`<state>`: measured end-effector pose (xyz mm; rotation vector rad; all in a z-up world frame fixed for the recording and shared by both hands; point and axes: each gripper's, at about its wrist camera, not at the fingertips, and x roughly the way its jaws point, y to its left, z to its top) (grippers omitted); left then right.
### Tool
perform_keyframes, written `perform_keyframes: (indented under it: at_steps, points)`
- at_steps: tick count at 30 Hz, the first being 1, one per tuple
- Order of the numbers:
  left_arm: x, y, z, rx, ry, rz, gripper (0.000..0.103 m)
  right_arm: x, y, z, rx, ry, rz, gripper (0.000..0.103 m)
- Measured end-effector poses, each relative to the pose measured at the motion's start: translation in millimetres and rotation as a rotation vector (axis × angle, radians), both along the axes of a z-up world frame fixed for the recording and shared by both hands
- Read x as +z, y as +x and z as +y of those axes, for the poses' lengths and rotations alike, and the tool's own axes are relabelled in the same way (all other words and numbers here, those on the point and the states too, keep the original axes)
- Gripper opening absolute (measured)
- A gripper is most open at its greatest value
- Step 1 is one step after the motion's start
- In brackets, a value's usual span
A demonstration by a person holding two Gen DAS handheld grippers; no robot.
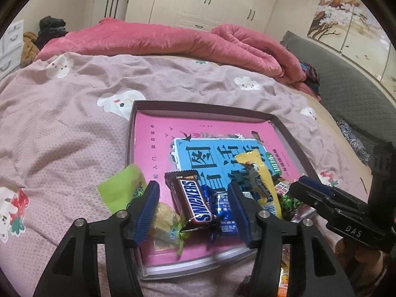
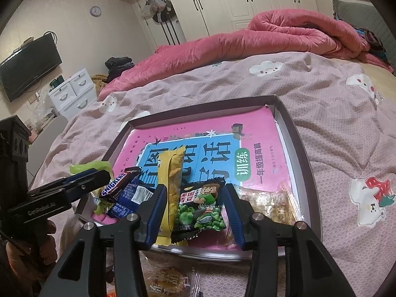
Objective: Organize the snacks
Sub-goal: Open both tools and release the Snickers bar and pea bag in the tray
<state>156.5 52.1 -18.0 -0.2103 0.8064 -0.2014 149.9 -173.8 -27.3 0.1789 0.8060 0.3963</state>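
A dark shallow box tray (image 1: 198, 106) (image 2: 304, 153) lies on the bed with a pink book (image 1: 153, 133) inside it. Snacks crowd its near end. My left gripper (image 1: 193, 188) stands open around a Snickers bar (image 1: 195, 203) and a blue packet (image 1: 224, 208); the pads do not touch them. A green packet (image 1: 123, 185) and a yellow candy bag (image 1: 164, 217) lie just left of it. My right gripper (image 2: 195, 189) is open, straddling a long yellow packet (image 2: 170, 180) and a green pea packet (image 2: 200, 208) that rest in the tray. A golden cracker packet (image 2: 272, 203) lies to its right.
A rolled pink quilt (image 1: 173, 42) lies across the far side of the bed. Another snack packet (image 2: 168, 282) sits on the sheet below the tray's near edge. White drawers (image 2: 74, 91) and a wall TV (image 2: 29, 66) stand off to the left.
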Motion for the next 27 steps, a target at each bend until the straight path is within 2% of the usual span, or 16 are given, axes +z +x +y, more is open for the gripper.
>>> perform_keyframes:
  at_steps: [8, 10, 14, 27]
  points:
    - [10.5, -10.0, 1.1, 0.005, -0.008, -0.003, 0.067, 7.6, -3.3, -3.1, -0.009, 0.0, -0.023, 0.048]
    - [12.3, -13.9, 2.3, 0.009, -0.01, -0.005, 0.072, 9.3, -3.9, -5.0, -0.014, 0.007, -0.027, 0.049]
    - [16.0, -20.5, 2.7, 0.009, -0.015, -0.007, 0.073, 13.6, -6.0, -9.3, -0.02, 0.026, -0.037, 0.053]
    - [21.7, -36.7, -1.9, 0.009, 0.018, -0.006, 0.076, 23.6, -17.0, -13.6, -0.022, 0.034, -0.068, 0.057]
